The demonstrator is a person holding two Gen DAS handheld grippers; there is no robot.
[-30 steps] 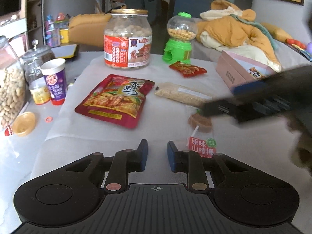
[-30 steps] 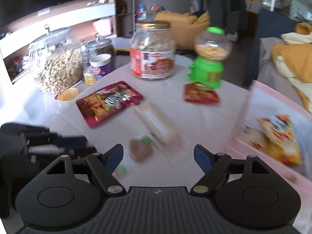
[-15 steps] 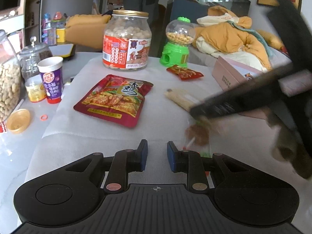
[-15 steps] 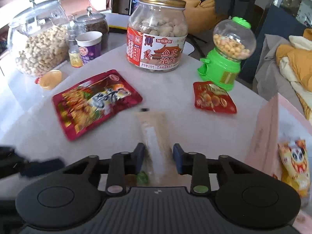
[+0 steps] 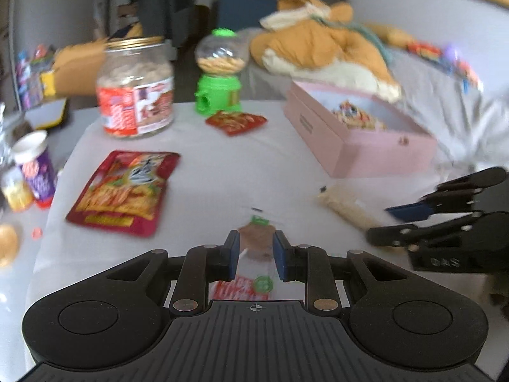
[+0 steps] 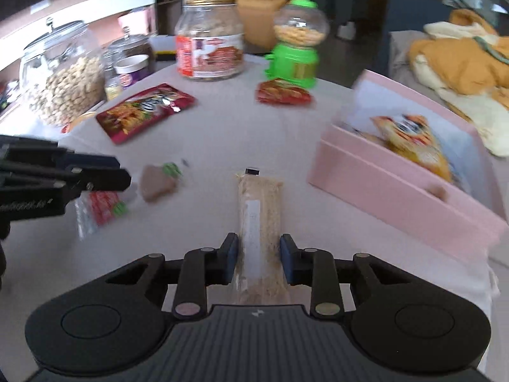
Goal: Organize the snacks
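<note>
The right hand-held gripper (image 6: 258, 262) pinches the near end of a long clear packet of pale snack (image 6: 259, 222), likely to carry it to the open pink box (image 6: 397, 187) ahead on its right. The left hand-held gripper (image 5: 254, 256) is pressed onto a hawthorn lollipop packet (image 5: 256, 254) on the tabletop (image 5: 222, 172), its brown disc lying just ahead.

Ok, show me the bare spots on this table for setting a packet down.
Free: white cloth between big red pouch, small red packet and pink box. Crowded: the far left edge, with peanut jar and purple cup.
</note>
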